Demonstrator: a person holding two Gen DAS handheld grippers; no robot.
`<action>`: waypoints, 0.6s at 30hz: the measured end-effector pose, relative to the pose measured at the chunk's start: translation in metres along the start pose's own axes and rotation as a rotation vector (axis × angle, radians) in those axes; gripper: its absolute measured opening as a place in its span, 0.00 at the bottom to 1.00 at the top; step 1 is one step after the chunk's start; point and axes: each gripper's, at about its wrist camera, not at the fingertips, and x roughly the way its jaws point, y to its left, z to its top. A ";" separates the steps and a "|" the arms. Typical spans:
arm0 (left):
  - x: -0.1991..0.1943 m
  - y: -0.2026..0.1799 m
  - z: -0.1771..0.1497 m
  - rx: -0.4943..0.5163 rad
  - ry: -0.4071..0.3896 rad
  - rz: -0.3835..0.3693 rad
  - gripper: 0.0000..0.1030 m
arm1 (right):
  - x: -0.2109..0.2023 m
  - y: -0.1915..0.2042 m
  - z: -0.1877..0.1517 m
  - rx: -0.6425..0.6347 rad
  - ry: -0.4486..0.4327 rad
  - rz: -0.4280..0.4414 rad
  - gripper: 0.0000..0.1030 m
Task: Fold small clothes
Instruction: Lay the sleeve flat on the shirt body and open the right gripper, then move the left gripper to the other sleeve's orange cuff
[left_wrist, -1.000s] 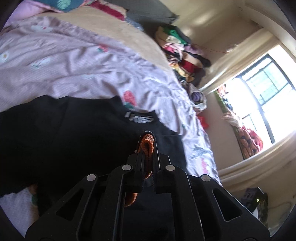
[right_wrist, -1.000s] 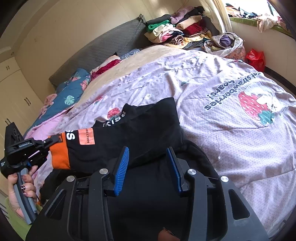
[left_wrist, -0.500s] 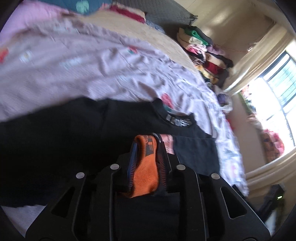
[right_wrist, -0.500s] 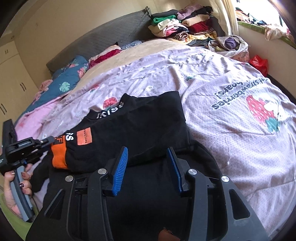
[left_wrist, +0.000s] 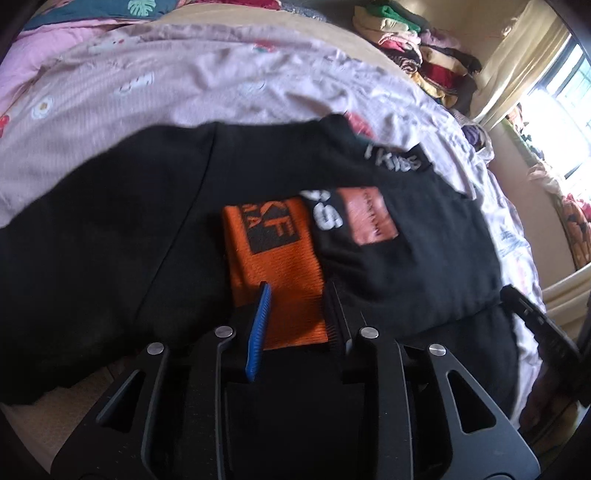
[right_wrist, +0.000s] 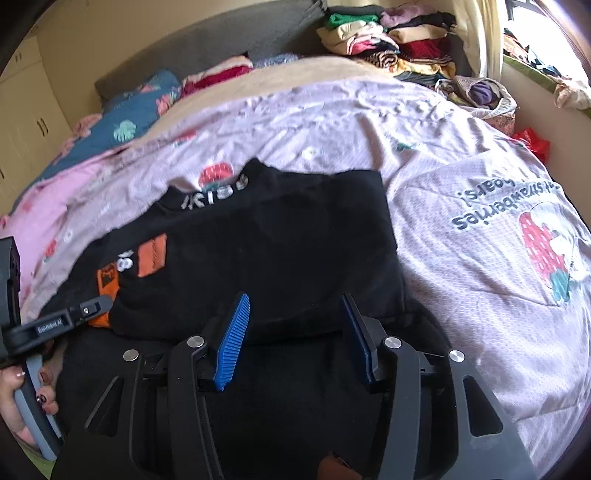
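A black sweatshirt (left_wrist: 110, 240) (right_wrist: 277, 240) lies on the bed's pink quilt, neck print toward the far side. Its sleeve (left_wrist: 406, 251) is folded across the body and ends in an orange cuff (left_wrist: 273, 254) (right_wrist: 107, 277). My left gripper (left_wrist: 297, 288) (right_wrist: 74, 314) is low over that cuff. Its jaws are opening, and the cuff lies flat between them with no pad pressing on it. My right gripper (right_wrist: 294, 298) hovers over the shirt's near folded edge. Its jaws are opening too, with only flat cloth below. A hand (right_wrist: 22, 387) holds the left gripper's handle.
Stacked folded clothes (right_wrist: 388, 40) (left_wrist: 424, 48) sit at the bed's far corner by the curtain. Pillows (right_wrist: 136, 110) lie along the grey headboard. The quilt's strawberry print (right_wrist: 535, 243) is to the right of the shirt, and a red bag (right_wrist: 535, 142) is beside the bed.
The left gripper came down onto the shirt with the orange cuff, and its shut jaws parted, leaving the cuff flat. The right gripper's jaws widened as it shifted over the shirt.
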 end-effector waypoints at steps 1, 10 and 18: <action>0.000 0.002 -0.001 -0.003 -0.002 -0.004 0.21 | 0.003 0.000 0.000 -0.004 0.007 -0.008 0.50; -0.008 0.008 -0.003 -0.029 -0.007 -0.031 0.26 | 0.016 -0.008 -0.012 0.049 0.066 -0.019 0.61; -0.027 0.010 -0.008 -0.021 -0.020 -0.020 0.59 | -0.027 0.009 -0.017 0.020 -0.035 0.038 0.84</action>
